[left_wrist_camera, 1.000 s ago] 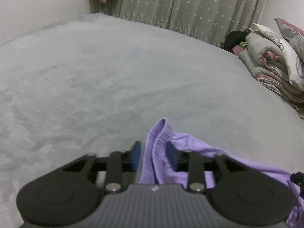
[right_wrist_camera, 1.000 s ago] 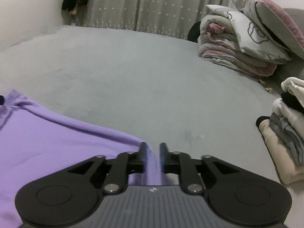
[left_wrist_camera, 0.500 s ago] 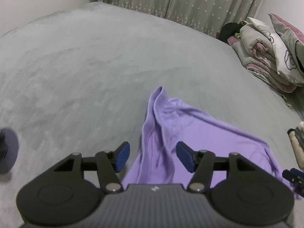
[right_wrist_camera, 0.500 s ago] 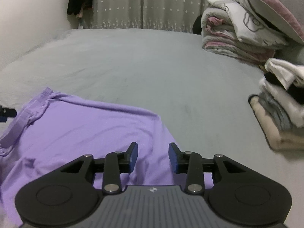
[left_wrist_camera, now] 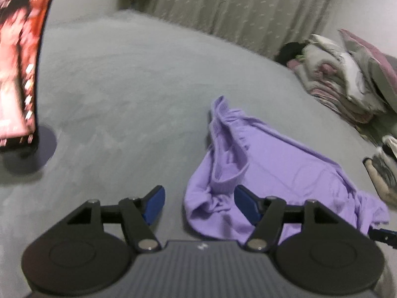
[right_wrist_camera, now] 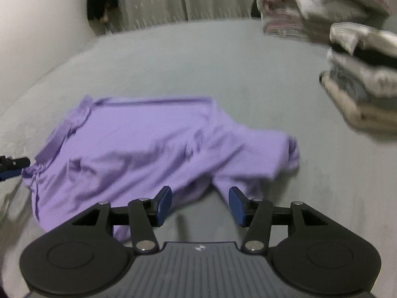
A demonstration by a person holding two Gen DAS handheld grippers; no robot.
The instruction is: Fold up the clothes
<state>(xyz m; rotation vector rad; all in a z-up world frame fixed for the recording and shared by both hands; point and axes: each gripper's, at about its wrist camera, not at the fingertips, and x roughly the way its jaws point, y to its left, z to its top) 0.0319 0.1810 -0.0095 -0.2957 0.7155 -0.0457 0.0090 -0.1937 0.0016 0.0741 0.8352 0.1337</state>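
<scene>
Blurred phone screen point(left_wrist_camera: 18, 64) cut by left edge, folded clothes stack point(right_wrist_camera: 364, 79) smeared, cropped right

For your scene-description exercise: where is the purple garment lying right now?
The crumpled purple cotton garment lies on the grey bed cover, just ahead of both open tools, left of the stack of folded clothes in the right wrist view.

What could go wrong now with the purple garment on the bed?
1. The purple garment lies rumpled, its waistband bunched; folding now may lock in creases.
2. Both claws, left claw and right claw, are opening with no cloth pressed; a hasty regrip could catch two layers.
3. The phone on its stand stands nearby; swinging cloth might topple it.
</scene>
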